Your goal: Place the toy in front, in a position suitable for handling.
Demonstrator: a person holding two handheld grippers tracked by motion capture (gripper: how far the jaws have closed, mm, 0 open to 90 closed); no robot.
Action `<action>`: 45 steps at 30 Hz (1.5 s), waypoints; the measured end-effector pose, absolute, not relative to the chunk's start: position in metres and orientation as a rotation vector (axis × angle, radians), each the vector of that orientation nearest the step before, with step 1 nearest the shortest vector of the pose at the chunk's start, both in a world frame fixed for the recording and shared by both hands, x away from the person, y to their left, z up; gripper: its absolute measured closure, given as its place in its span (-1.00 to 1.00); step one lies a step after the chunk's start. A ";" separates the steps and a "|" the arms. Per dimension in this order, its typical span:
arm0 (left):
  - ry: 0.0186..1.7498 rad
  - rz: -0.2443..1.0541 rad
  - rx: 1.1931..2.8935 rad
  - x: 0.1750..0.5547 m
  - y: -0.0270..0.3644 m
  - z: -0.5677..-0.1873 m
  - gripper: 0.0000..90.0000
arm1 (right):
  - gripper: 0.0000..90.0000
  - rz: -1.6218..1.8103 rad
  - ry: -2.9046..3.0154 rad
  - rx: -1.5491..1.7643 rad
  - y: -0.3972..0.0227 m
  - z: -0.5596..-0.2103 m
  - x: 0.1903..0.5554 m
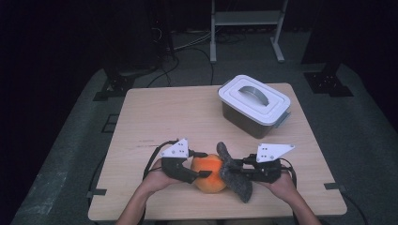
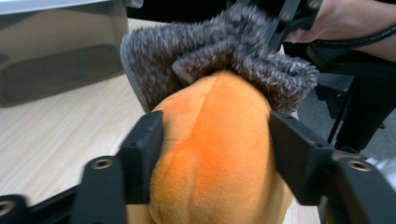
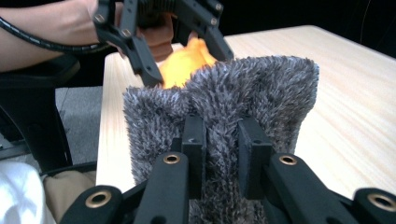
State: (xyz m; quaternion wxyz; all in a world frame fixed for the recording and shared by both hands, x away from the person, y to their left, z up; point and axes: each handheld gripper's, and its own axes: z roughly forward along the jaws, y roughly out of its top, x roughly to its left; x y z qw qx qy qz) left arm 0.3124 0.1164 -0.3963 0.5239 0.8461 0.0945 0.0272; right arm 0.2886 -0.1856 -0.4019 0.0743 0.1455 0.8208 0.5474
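Observation:
An orange plush toy (image 1: 210, 174) lies near the table's front edge, with a grey fuzzy piece (image 1: 236, 177) draped against its right side. My left gripper (image 1: 202, 165) comes in from the left and is shut on the orange plush (image 2: 210, 177), one jaw pressing each flank. My right gripper (image 1: 234, 168) comes in from the right and is shut on the grey fuzzy piece (image 3: 280, 93), pinching a fold of it. In the right gripper view the orange plush (image 3: 191, 53) peeks out behind the grey fur, between the left gripper's (image 3: 187, 65) jaws. The grey fuzzy piece (image 2: 224, 46) caps the plush's far end.
A lidded plastic box (image 1: 253, 101) with a white lid and grey handle stands at the back right of the wooden table (image 1: 164, 117); it also appears as the box (image 2: 60, 51) in the left gripper view. Dark floor, cables and a metal stand lie beyond the table.

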 end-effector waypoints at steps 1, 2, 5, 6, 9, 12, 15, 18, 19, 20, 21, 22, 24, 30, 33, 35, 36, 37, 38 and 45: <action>0.226 0.065 2.025 0.312 0.116 -0.396 -0.30 | 0.66 1.641 2.470 0.441 -0.186 -0.403 0.289; 0.243 0.045 2.020 0.314 0.117 -0.397 -0.42 | 0.66 1.633 2.478 0.445 -0.186 -0.404 0.290; 0.265 0.017 2.036 0.316 0.116 -0.400 -0.75 | 0.66 1.615 2.487 0.456 -0.189 -0.407 0.291; 0.265 0.017 2.036 0.316 0.116 -0.400 -0.76 | 0.66 1.615 2.487 0.456 -0.189 -0.407 0.291; 0.267 0.004 2.049 0.317 0.117 -0.405 -0.75 | 0.66 1.615 2.490 0.474 -0.193 -0.408 0.293; 0.257 0.004 2.043 0.319 0.120 -0.407 -0.49 | 0.66 1.606 2.503 0.485 -0.195 -0.411 0.295; 0.256 0.023 2.032 0.318 0.121 -0.406 -0.21 | 0.66 1.590 2.511 0.497 -0.197 -0.412 0.296; 0.256 0.034 2.024 0.318 0.122 -0.403 -0.11 | 0.66 1.585 2.489 0.493 -0.199 -0.409 0.296; 0.254 0.051 2.008 0.316 0.123 -0.399 -0.08 | 0.67 1.649 2.421 0.472 -0.201 -0.401 0.292; 0.254 0.051 2.008 0.316 0.123 -0.399 -0.07 | 0.67 1.649 2.421 0.472 -0.201 -0.401 0.292; 0.248 0.061 2.003 0.315 0.123 -0.396 -0.07 | 0.67 1.670 2.411 0.460 -0.201 -0.399 0.292; 0.236 0.074 2.007 0.314 0.121 -0.394 -0.07 | 0.67 1.688 2.401 0.458 -0.200 -0.396 0.291; 0.220 0.085 2.029 0.311 0.119 -0.393 -0.06 | 0.66 1.683 2.413 0.437 -0.193 -0.396 0.290; 0.224 0.073 2.031 0.313 0.120 -0.398 -0.05 | 0.66 1.615 2.503 0.452 -0.188 -0.409 0.295; 0.231 0.059 2.019 0.314 0.121 -0.400 -0.06 | 0.66 1.575 2.525 0.479 -0.194 -0.413 0.299; 0.232 0.058 2.015 0.314 0.120 -0.400 -0.08 | 0.66 1.588 2.510 0.484 -0.196 -0.411 0.298; 0.218 0.051 2.014 0.313 0.119 -0.401 -0.09 | 0.66 1.594 2.498 0.473 -0.195 -0.409 0.296; 0.218 0.051 2.014 0.313 0.119 -0.401 -0.10 | 0.66 1.613 2.485 0.462 -0.193 -0.406 0.295; 0.210 0.050 2.014 0.312 0.117 -0.401 -0.10 | 0.66 1.613 2.485 0.462 -0.193 -0.406 0.295; 0.232 -0.026 2.017 0.314 0.114 -0.405 -0.54 | 0.66 1.613 2.540 0.404 -0.187 -0.408 0.293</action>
